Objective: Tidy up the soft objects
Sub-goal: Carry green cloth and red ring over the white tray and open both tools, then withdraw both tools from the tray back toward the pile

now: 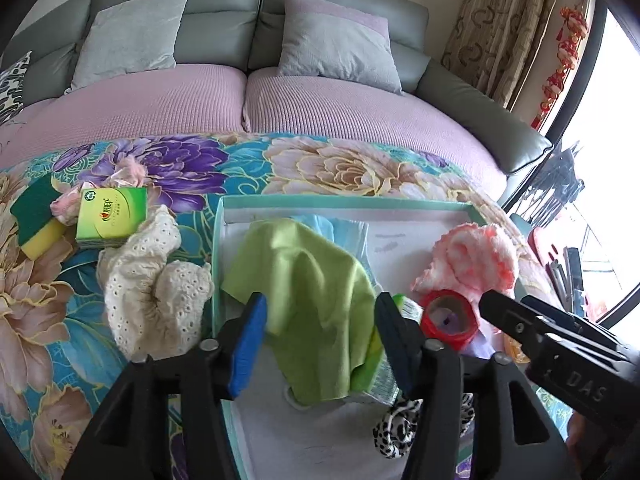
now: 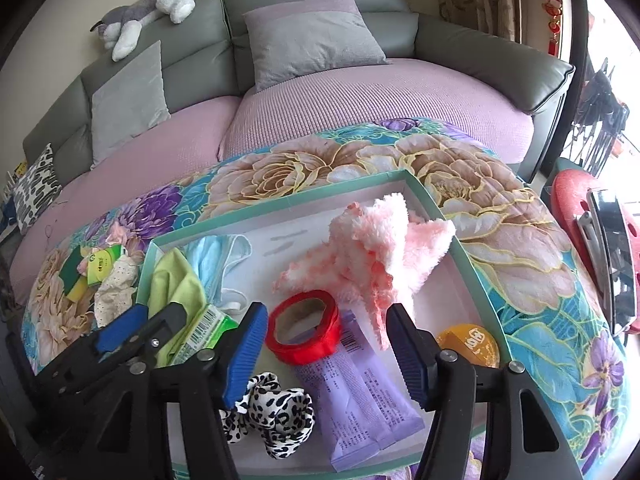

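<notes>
The left gripper (image 1: 320, 320) stands released over the green cloth (image 1: 304, 280) in the tray (image 1: 218, 240). The right gripper (image 2: 326, 332) gapes empty. The cream lace fabric (image 1: 148, 280) lies outside at ten o'clock, probably nearer the left.

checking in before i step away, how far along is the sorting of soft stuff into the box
Already in the teal-rimmed box: green cloth, blue cloth, pink fluffy towel, leopard scrunchie, red ribbon roll. In hand: nothing; left gripper stands open over the green cloth, right gripper open over the ribbon roll. Left outside on the floral blanket: cream eyelet cloth, sponge, pink fabric, green tissue pack.
</notes>
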`<state>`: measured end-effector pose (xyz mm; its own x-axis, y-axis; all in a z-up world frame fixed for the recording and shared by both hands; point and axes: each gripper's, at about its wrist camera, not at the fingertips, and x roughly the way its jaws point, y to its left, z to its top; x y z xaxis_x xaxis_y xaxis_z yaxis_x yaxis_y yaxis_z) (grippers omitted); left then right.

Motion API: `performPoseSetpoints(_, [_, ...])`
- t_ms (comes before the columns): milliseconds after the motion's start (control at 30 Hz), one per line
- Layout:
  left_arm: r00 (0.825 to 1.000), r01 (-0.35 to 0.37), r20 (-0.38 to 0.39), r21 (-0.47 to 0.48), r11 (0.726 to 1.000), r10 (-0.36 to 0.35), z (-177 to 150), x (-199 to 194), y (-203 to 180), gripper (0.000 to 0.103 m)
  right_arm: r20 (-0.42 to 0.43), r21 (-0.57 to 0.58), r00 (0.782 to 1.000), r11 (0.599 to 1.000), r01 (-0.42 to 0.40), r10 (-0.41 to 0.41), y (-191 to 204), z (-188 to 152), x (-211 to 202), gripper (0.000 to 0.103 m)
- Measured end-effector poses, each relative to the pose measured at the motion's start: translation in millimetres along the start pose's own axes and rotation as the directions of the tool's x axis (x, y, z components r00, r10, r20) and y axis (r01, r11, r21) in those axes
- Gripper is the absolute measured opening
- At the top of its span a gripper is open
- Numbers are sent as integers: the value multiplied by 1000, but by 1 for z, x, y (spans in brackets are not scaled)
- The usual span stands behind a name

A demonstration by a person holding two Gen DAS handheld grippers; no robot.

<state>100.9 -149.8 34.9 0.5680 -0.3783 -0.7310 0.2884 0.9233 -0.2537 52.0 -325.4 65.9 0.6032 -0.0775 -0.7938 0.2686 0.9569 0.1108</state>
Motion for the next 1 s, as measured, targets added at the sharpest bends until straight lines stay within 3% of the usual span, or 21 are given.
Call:
performPoseSetpoints(133, [1000,-10,18,-3,1000,10,2,-8,2,70,8,-15,1000,1000,21,-21,2,0,-3,70])
performPoseSetpoints(267, [999,-17,37,-33,999,19,5,-18,10,74,24,-20,999,999,33,-32,2,2,-6,83])
performPoseSetpoints(533, [994,-87,61,-119,989,95,6,-32,37,75,21,-27,998,998,55,-54,3,2,-6,87])
performPoseSetpoints(667, [987,-135,63,-144,980,146,4,-35,50,89,16,-33,998,998,61,-60,5,1,-4,87])
performPoseSetpoints(867, [967,-226,74,-183,957,243,2,-43,70,93,0,-43,998,997,67,-67,12,0,0,88])
performPoseSetpoints(1000, [942,-302,77,-224,927,326,-1,-55,90,94,-3,-59,999,997,43,-43,24,-1,1,87])
